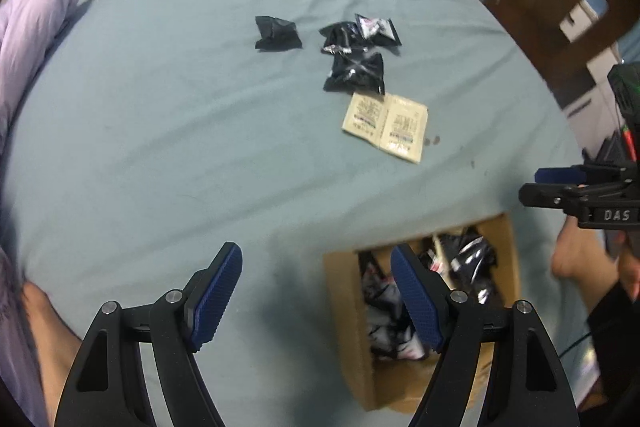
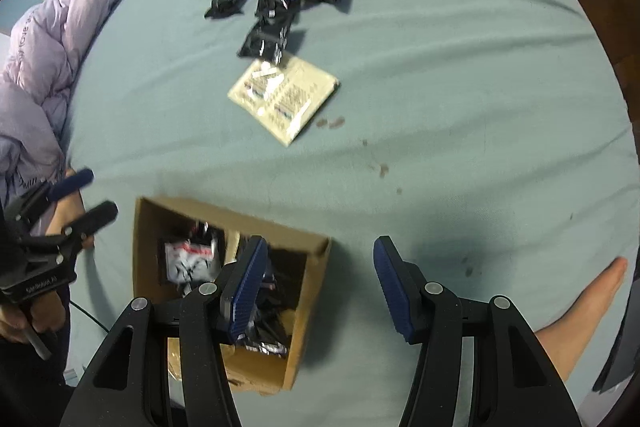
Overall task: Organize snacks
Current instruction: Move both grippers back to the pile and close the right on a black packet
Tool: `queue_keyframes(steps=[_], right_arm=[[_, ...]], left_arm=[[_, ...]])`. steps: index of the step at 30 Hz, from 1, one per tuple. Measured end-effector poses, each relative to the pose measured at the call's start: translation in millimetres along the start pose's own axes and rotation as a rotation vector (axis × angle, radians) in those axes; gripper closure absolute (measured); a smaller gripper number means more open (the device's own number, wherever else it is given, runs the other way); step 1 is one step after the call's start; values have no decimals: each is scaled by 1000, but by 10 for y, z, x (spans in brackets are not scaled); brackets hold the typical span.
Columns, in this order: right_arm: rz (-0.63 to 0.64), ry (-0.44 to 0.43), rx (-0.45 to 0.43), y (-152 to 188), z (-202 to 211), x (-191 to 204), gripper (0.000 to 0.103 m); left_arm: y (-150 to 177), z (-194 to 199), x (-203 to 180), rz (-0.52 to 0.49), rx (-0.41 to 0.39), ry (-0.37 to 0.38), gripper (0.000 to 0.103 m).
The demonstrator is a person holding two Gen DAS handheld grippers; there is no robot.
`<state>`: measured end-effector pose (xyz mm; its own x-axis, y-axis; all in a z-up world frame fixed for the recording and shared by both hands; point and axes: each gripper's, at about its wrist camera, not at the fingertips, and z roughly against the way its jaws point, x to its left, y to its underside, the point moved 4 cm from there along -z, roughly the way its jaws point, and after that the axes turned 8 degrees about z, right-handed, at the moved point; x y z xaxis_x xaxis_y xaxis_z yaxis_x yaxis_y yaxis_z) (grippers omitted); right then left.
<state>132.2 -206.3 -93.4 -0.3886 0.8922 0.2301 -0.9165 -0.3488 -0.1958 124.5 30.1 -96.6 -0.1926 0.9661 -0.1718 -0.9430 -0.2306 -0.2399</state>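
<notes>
1. Setting: the work surface is a bed covered with a pale blue-green sheet (image 1: 160, 147). An open brown cardboard box (image 2: 312, 251) sits at the near edge and already contains several black-and-white snack packets (image 2: 188, 261).
2. Snacks left outside the box: a crumpled black foil packet (image 1: 278, 34) lies alone at the far side. To its right is a cluster of black packets (image 1: 354, 71), one showing a white face. Just nearer lies a pair of flat cream sachets (image 1: 386, 127), joined side by side and touching the nearest black packet.
3. Left gripper (image 1: 316, 297): fingers wide apart, nothing between them, hovering over the sheet just left of the box.
4. Right gripper (image 2: 318, 291): fingers moderately apart and empty, hanging over the box's right rim. Judgement: a packet has likely been released into the box, so the step in hand is the next pickup.
5. Suggested target: the cream sachets, being nearest and flat. Judgement: a flat sachet on soft bedding is hard to pinch, so come down steeply on one edge, press lightly into the sheet, and close across the short side.
6. Risk: the joined pair may fold or drag the touching black packet. Lift slowly and check.
7. Carry the sachets over the box's open top, clear of the rim, before opening the fingers.
8. Keep the left gripper clear of the right one's path.
</notes>
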Motion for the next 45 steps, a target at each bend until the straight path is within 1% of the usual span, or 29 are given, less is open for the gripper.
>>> queue_keyframes(steps=[5,7,10,12,13,16,19,21,24,26,28,31,33,34,36,38,39,45], right_arm=[[-1,18,2,-375,-19,-86,49],[18,31,-13,-585,-18,-79,49],[68,58,-47,-896,-23,2,49],[96,64,-54,-1073,-87,77,49],[112,61,-52,-1168,-153,134,49],[156,48,1,-1393,-453,312,49],[177,22,11,-1571,-708,445,49],[176,19,20,-1644,-882,487,49],[156,29,49,-1697,-1107,481,49],[146,40,62,-1722,-1235,469,49],[126,38,37,-1760,-1276,468,44],[85,42,-5,-1787,-1309,460,44],[86,65,-27,-1771,-1339,474,44],[94,75,-33,-1750,-1361,493,45],[107,79,-52,-1719,-1355,529,54],[135,83,-65,-1664,-1316,538,56],[150,79,-73,-1635,-1284,529,62],[137,35,-130,-1386,-935,176,62]], left_arm=[[-214,-20,33,18,-10,-18,25],[-301,-54,51,14,-5,-29,25],[-443,-118,44,-35,-7,-60,25],[-567,-199,45,-87,-10,-117,25],[-624,-236,65,-98,-7,-136,25],[-849,-372,123,-104,-11,-171,25],[-1065,-533,150,-109,-11,-201,25],[-1148,-605,154,-102,-6,-189,25],[-1161,-665,177,-73,8,-142,25],[-1132,-695,181,-68,17,-124,25],[-1106,-714,187,-78,11,-131,25],[-1076,-707,221,-85,-2,-158,25],[-1073,-687,257,-69,-8,-154,25],[-1076,-681,278,-56,-8,-152,25],[-1086,-673,313,-36,-11,-150,25],[-1101,-677,347,-25,-15,-150,25],[-1101,-680,357,-21,-16,-151,25],[-1136,-787,406,-4,-11,-155,25]])
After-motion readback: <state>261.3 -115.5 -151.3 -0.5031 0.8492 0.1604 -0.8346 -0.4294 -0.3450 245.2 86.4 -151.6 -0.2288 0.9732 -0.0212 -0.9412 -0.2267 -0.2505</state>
